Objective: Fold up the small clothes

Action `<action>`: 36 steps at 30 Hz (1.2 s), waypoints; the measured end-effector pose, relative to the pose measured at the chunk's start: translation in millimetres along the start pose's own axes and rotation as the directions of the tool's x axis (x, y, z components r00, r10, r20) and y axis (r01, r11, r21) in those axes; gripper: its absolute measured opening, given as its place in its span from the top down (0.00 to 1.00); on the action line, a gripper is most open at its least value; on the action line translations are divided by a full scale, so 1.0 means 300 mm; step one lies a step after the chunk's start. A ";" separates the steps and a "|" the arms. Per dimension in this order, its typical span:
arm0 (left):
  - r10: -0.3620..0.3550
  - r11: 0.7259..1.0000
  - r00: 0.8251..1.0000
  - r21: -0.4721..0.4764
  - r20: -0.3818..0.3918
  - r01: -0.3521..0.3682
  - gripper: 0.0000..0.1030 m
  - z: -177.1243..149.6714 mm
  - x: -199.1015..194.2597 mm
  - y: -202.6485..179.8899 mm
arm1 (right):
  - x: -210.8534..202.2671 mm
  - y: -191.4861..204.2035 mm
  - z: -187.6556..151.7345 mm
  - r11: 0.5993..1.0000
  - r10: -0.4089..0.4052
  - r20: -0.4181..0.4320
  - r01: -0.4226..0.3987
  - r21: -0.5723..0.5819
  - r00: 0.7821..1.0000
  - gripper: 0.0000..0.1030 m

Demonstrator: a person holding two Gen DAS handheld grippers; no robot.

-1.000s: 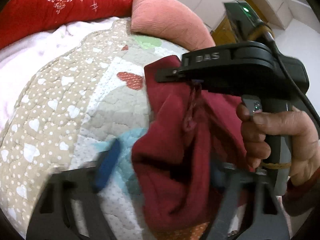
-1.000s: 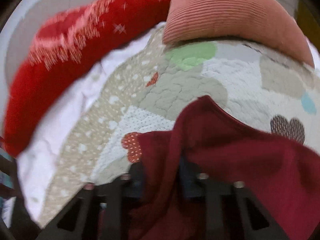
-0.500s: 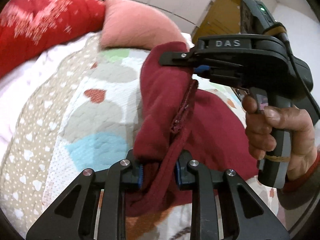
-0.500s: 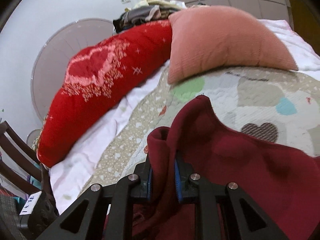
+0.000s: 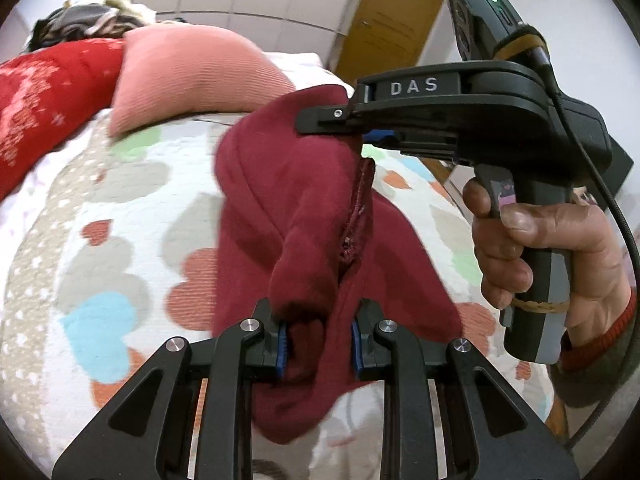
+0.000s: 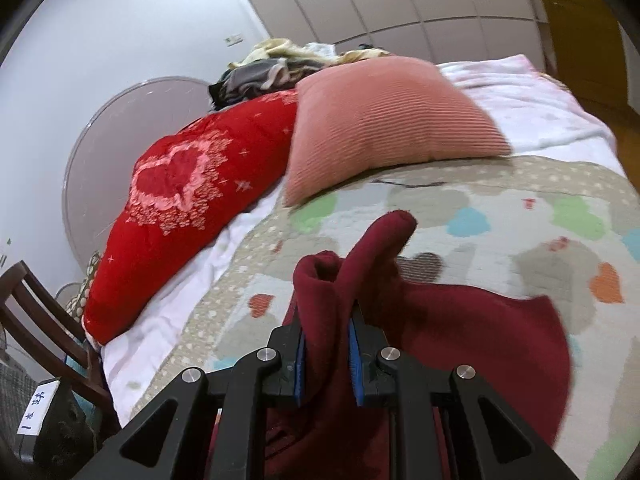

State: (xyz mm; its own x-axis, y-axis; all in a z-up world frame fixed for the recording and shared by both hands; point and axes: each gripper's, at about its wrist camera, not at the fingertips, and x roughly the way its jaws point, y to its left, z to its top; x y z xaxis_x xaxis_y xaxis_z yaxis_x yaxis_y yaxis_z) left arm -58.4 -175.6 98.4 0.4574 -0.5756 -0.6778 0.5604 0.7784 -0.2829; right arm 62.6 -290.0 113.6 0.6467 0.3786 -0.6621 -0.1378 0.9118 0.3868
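Observation:
A small dark red knit garment [image 5: 288, 216] hangs lifted above the heart-patterned quilt [image 5: 100, 216]. My left gripper [image 5: 318, 346] is shut on a bunched edge of it, blue pads pressing the cloth from both sides. In the left wrist view my right gripper [image 5: 356, 130], held by a hand [image 5: 536, 248], pinches another edge higher up and to the right. In the right wrist view the right gripper [image 6: 326, 360] is shut on a fold of the garment [image 6: 460, 320], whose far part drapes toward the quilt [image 6: 480, 208] at the right.
A pink ribbed cushion [image 6: 384, 116] and a red embroidered pillow [image 6: 180, 196] lie at the head of the bed, with a pile of clothes [image 6: 280, 64] behind. A wooden chair [image 6: 44, 320] stands left of the bed. A wooden door [image 5: 396, 20] is at the back.
The left gripper, open beside the garment a second ago, has closed on its edge. Both grippers have risen with the cloth, which now hangs stretched between them off the quilt.

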 end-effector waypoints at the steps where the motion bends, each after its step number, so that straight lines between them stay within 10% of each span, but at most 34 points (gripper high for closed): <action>1: -0.003 1.000 1.000 0.011 -0.006 0.003 0.79 0.002 0.018 -0.022 | -0.023 -0.030 -0.009 1.000 -0.014 0.004 0.014 0.007 1.000 0.84; 17: -0.021 0.998 0.991 0.062 -0.130 0.029 0.79 -0.007 0.384 -0.191 | -0.089 -0.437 -0.129 0.968 -0.205 -0.019 0.205 0.142 0.979 0.85; 25: -0.169 0.983 0.971 0.042 -0.170 0.179 0.53 0.012 0.228 -0.121 | -0.103 -0.530 -0.178 0.941 -0.210 0.005 0.200 0.274 0.978 0.74; 31: -0.031 0.993 0.999 0.113 -0.034 0.035 0.40 -0.034 0.061 -0.002 | -0.289 -0.411 -0.251 0.955 -0.164 0.052 0.146 0.257 0.985 0.43; 36: 0.057 0.998 0.995 0.004 -0.082 -0.057 0.40 -0.075 0.123 0.121 | -0.255 -0.318 -0.346 0.968 -0.092 -0.018 0.094 0.234 0.996 0.43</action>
State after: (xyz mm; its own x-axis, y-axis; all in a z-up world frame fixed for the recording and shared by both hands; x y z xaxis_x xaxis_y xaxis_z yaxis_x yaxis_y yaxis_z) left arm -36.5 -162.9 47.9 0.4305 -0.5080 -0.7461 0.5366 0.8087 -0.2409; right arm -51.5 -389.4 60.9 0.6432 0.2955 -0.7063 0.1032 0.8806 0.4624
